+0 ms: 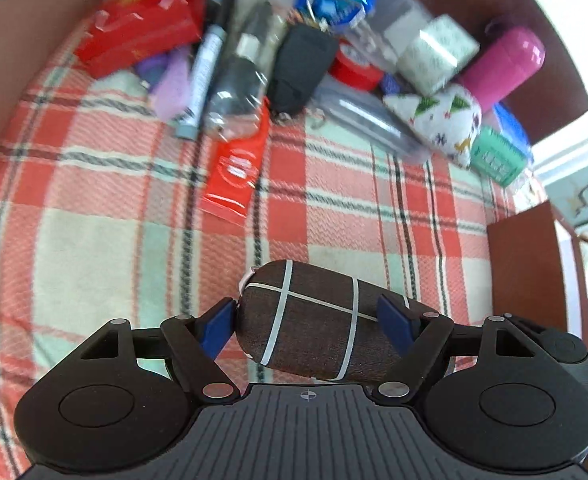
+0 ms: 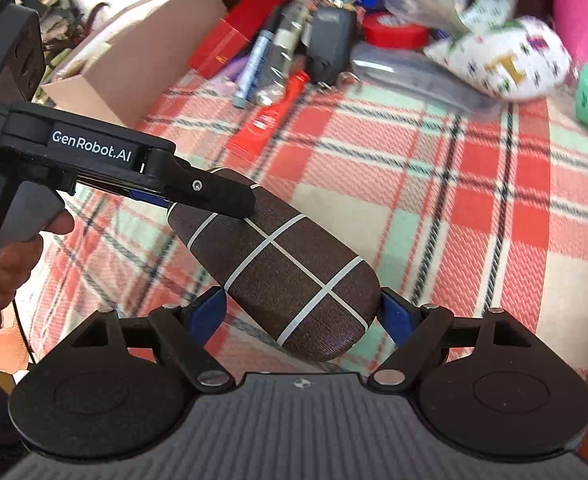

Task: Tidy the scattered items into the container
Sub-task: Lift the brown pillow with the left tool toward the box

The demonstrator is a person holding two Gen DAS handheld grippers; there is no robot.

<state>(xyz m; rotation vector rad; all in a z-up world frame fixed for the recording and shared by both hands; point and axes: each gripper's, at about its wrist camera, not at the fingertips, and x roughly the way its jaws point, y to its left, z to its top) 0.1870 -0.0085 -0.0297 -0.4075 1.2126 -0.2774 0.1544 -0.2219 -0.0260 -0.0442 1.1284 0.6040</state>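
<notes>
Both grippers held the brown case [image 2: 289, 276] at once: the right gripper [image 2: 302, 312] had its jaws closed on the near end, the left gripper [image 1: 308, 324] clamped the other end, so the case hung between them above the plaid cloth [image 1: 93, 240]. This looked like the carrying step. Ahead of the jaws lay the pile of items [image 1: 294, 60] beside a cardboard box [image 2: 133, 76]. Next, one gripper probably needed to let go before the drop

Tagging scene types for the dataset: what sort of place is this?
Probably a home, a living room or bedroom. A red, cream and mint plaid woven cloth covers the work surface, household odds and ends lie in a jumble, and a brown cardboard box sits at the edge.
</notes>
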